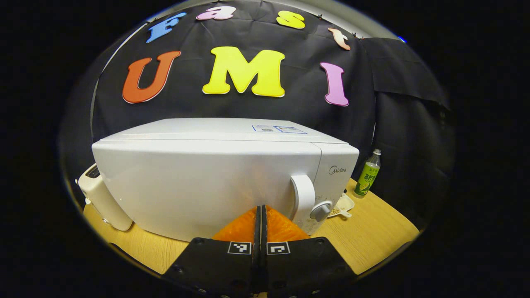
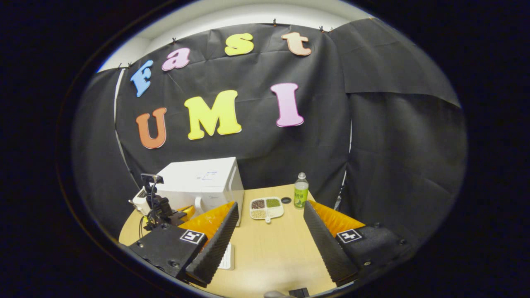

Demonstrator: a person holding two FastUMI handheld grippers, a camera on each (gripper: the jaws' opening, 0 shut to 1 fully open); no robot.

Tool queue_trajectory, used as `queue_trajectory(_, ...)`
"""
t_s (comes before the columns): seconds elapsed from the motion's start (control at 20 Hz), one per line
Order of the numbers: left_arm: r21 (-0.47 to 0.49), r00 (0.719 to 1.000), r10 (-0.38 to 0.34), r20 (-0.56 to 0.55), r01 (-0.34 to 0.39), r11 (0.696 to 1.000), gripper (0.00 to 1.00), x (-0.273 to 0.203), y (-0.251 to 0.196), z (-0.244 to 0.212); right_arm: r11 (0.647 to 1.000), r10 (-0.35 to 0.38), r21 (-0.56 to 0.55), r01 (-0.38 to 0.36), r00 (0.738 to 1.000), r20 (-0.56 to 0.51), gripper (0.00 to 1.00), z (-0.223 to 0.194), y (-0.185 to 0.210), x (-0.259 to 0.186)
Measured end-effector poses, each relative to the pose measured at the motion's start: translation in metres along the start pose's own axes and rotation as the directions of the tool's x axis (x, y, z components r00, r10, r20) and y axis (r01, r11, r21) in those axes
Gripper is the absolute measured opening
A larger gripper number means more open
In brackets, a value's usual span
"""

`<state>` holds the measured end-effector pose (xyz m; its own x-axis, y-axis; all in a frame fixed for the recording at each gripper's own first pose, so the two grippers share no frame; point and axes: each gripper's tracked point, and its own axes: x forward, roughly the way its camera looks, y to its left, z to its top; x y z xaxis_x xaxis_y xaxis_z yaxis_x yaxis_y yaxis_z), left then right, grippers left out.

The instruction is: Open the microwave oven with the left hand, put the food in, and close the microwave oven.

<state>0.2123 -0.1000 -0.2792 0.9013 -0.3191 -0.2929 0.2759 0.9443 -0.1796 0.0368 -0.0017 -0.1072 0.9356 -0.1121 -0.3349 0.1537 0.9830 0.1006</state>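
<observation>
The white microwave stands close in front in the left gripper view, its door closed, with a vertical handle and a round knob at its right side. My left gripper is shut with nothing in it, its tips just short of the door, left of the handle. A white divided tray of food lies on the table right of the microwave. My right gripper hangs open above the near table, well short of the tray. The left gripper shows before the microwave.
A white toaster sits left of the microwave. A green-labelled bottle stands behind the tray, with a small dark ring beside it. A flat white object lies on the wooden table under my right gripper's left finger.
</observation>
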Motion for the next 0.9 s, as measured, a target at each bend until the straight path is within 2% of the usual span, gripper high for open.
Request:
queue_trajectory(0.15, 0.016, 1.000, 0.012, 0.000, -0.012, 1.000, 0.00, -0.011, 0.005, -0.001, 1.000, 0.013, -0.006, -0.013, 1.000, -0.007, 0.92, -0.004, 0.004, 0.000)
queue_trajectory(0.2, 0.028, 1.000, 0.018, -0.004, -0.018, 0.999, 0.00, -0.014, 0.007, -0.002, 1.000, 0.017, -0.006, -0.017, 1.000, -0.010, 1.00, -0.005, 0.005, -0.001)
queue_trajectory(0.3, 0.054, 1.000, 0.016, -0.012, -0.016, 0.998, 0.03, -0.026, 0.009, -0.005, 1.000, 0.021, -0.003, -0.021, 1.000, -0.017, 1.00, -0.009, 0.007, -0.002)
queue_trajectory(0.35, 0.061, 1.000, 0.021, -0.005, -0.021, 0.998, 0.33, -0.024, 0.012, -0.006, 1.000, 0.024, -0.003, -0.024, 0.999, -0.024, 0.92, -0.011, 0.008, -0.002)
queue_trajectory(0.4, 0.064, 0.999, 0.038, 0.002, -0.038, 0.997, 0.64, -0.026, 0.016, -0.007, 0.999, 0.033, 0.002, -0.033, 0.999, -0.018, 1.00, -0.011, 0.010, -0.004)
queue_trajectory(0.45, 0.062, 0.999, 0.043, 0.002, -0.043, 0.997, 0.94, -0.031, 0.018, -0.007, 1.000, 0.029, -0.001, -0.029, 0.999, -0.018, 0.92, -0.011, 0.010, -0.005)
queue_trajectory(0.5, 0.053, 0.999, 0.047, -0.001, -0.047, 0.998, 0.95, -0.034, 0.019, -0.008, 0.999, 0.032, -0.008, -0.032, 0.999, -0.019, 1.00, -0.013, 0.011, -0.006)
queue_trajectory(0.55, 0.041, 0.998, 0.055, 0.000, -0.055, 0.998, 0.96, -0.038, 0.021, -0.007, 0.999, 0.034, -0.014, -0.034, 0.999, -0.018, 0.92, -0.014, 0.012, -0.007)
queue_trajectory(0.7, 0.031, 0.997, 0.080, 0.008, -0.081, 0.996, 0.96, -0.054, 0.027, -0.006, 0.998, 0.043, -0.042, -0.043, 0.999, -0.005, 0.92, -0.015, 0.016, -0.010)
queue_trajectory(0.75, 0.035, 0.996, 0.089, 0.007, -0.089, 0.995, 0.96, -0.059, 0.027, -0.007, 0.998, 0.046, -0.051, -0.045, 0.999, 0.000, 1.00, -0.016, 0.017, -0.010)
queue_trajectory(0.8, 0.034, 0.995, 0.099, 0.002, -0.099, 0.994, 0.95, -0.065, 0.028, -0.008, 0.997, 0.050, -0.058, -0.050, 0.999, -0.001, 0.92, -0.019, 0.019, -0.010)
queue_trajectory(0.9, 0.005, 0.995, 0.103, 0.005, -0.103, 0.995, 0.96, -0.082, 0.026, -0.004, 0.996, 0.070, -0.062, -0.070, 0.998, -0.004, 0.92, -0.022, 0.026, -0.012)
